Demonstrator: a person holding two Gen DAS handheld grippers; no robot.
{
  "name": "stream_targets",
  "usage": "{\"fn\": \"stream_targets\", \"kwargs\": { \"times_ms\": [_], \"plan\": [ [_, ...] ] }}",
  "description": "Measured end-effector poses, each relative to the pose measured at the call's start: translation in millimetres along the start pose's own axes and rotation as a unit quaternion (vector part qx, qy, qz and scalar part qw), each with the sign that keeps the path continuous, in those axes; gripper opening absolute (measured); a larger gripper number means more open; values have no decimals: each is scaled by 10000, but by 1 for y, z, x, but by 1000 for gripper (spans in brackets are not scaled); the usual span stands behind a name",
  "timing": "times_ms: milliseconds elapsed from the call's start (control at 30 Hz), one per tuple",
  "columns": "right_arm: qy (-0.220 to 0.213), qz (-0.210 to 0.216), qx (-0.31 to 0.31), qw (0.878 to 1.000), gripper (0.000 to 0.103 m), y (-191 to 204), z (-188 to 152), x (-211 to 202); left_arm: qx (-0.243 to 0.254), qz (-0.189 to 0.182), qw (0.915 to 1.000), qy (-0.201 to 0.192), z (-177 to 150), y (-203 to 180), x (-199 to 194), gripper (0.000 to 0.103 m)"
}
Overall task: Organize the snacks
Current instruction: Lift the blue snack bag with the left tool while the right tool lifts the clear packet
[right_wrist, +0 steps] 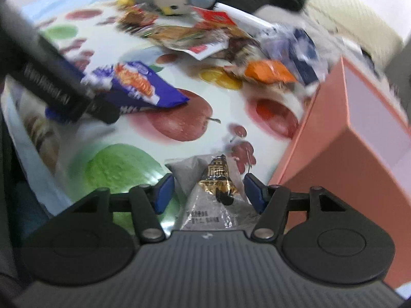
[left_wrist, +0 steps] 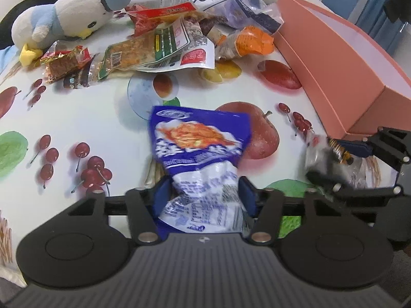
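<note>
Fruit-print cloth covers the tabletop (left_wrist: 77,118), apples and cherries everywhere, with a pink box (left_wrist: 341,77) sitting open along its right edge.

Progress-wise I'd call this early days. What shows of the box's pale inside looks bare, though I can't see down to the bottom. Most of the snacks are heaped in a pile (left_wrist: 179,38) toward the far edge, next to a plush bird (left_wrist: 69,18) that's lying on its side. So basically the whole pile is left to move, plus the two packets being carried.

Left hand-held gripper (left_wrist: 205,200) is clamped on a blue snack bag (left_wrist: 200,148). The blue pads pinch its crumpled white end, and the bag's long axis runs straight out away from the gripper toward the far edge, printed blue end pointing forward. It's held above the near middle of the tabletop.

Right hand-held gripper (right_wrist: 208,190) has a clear packet with a gold label (right_wrist: 215,182) between its fingers, near the box's near corner. Packet's long axis also runs out along the fingers, gold label pointing forward. There's a visible gap between the pads and the packet on both sides in the right wrist view, and it's blurry, so I honestly can't tell if it's actually gripping or just cradling it.
</note>
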State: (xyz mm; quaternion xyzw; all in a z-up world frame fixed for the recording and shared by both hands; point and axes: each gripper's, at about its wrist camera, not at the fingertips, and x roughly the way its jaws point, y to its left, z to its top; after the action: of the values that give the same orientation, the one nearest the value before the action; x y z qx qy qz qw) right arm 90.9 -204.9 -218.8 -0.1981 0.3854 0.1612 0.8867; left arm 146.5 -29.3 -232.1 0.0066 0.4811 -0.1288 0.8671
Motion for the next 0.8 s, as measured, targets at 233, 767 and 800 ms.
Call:
{"fn": "stream_targets", "kwargs": {
  "times_ms": [233, 767, 800],
  "plan": [
    [-68, -45, 998, 9950, 41, -13, -11, -6, 146, 110, 9996, -230, -1, -11, -8, 52],
    [-702, -370, 2504, 9649, 40, -26, -13, -76, -261, -48, 9962, -834, 8, -19, -85, 51],
    [-733, -432, 2550, 9632, 40, -27, -11, -82, -276, -32, 9957, -880, 9, -21, -91, 51]
  ]
}}
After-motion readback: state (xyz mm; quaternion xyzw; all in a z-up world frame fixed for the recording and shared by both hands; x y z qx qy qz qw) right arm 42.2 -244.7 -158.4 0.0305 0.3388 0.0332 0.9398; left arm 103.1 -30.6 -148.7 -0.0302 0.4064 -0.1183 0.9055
